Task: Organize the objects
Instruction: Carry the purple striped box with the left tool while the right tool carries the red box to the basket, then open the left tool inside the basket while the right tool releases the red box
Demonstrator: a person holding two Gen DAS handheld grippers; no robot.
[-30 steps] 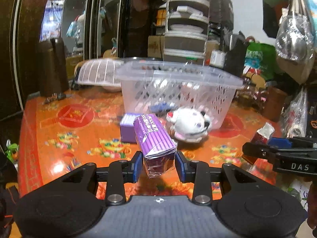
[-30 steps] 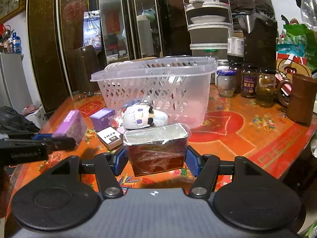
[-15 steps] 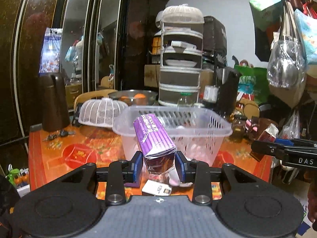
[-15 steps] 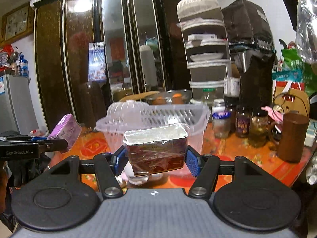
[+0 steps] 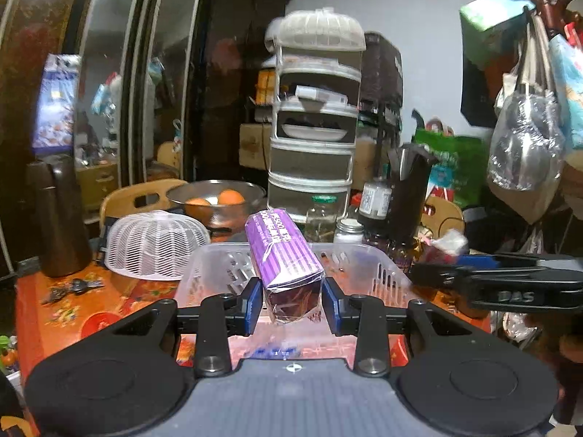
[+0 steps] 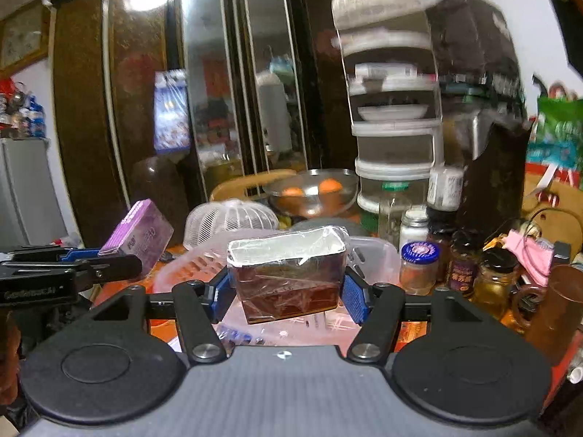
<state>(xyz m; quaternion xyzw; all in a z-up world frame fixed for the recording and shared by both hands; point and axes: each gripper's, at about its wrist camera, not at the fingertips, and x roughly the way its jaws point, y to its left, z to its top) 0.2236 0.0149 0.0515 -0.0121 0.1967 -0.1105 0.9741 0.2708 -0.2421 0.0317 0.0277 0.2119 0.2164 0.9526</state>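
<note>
while both hover above clear basket (image 5: 368,255), my left fingers (image 5: 255,300) pinch purple box (image 5: 282,255), right fingers (image 6: 351,298) pinch dark wrapped box (image 6: 288,276).

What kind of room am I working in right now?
Most likely a cluttered home dining or kitchen area. A tiered food cover tower holds dishes, a metal bowl of oranges sits behind a mesh food dome, and condiment jars crowd the red patterned table.

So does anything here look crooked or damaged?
The purple box sits tilted in the left gripper, its wrap crinkled. The right gripper holds the dark red box fairly level. Nothing spilled.
</note>
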